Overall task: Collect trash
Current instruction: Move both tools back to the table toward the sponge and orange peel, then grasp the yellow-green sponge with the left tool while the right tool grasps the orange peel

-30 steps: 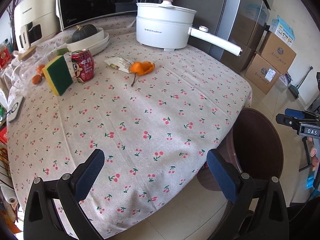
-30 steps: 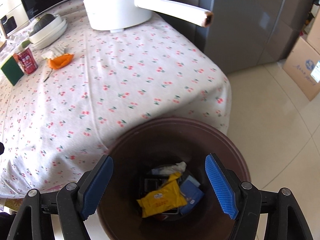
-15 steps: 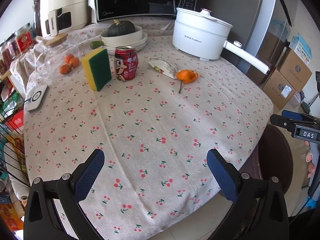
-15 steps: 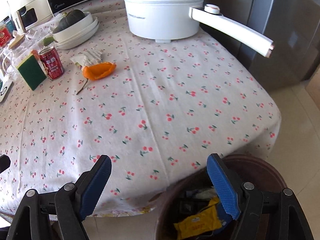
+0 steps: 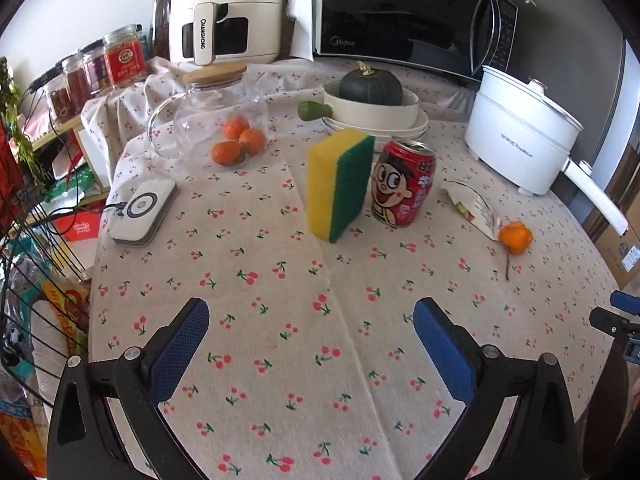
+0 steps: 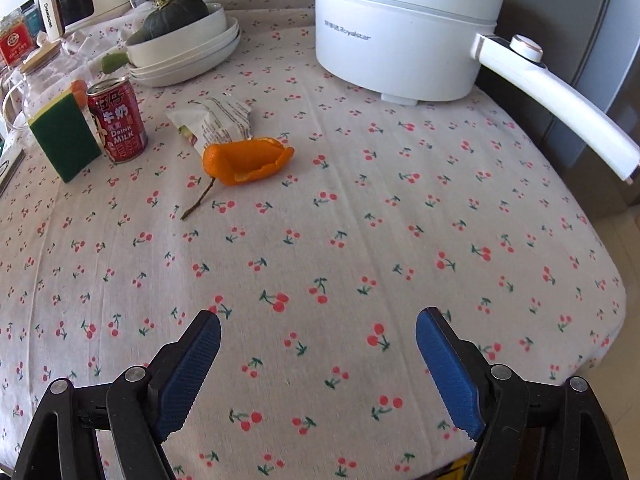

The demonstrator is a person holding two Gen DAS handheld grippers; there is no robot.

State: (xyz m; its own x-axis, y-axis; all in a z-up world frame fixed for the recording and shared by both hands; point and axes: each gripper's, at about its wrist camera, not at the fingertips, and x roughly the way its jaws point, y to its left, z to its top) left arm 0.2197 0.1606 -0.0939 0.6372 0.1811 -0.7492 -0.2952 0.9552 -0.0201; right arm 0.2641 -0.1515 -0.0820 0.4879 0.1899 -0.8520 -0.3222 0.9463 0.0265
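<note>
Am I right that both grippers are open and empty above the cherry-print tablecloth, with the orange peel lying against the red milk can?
Not quite: the right wrist view shows the orange peel lying against the crumpled wrapper, apart from the red milk can. The left gripper and right gripper are indeed open and empty above the tablecloth.

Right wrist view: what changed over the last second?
The right gripper swung up from over the brown bin to above the table; only a sliver of bin contents shows at the bottom edge. The left gripper also moved in over the tablecloth. Both jaws stayed open and empty. The orange peel, wrapper and can lie unmoved.
</note>
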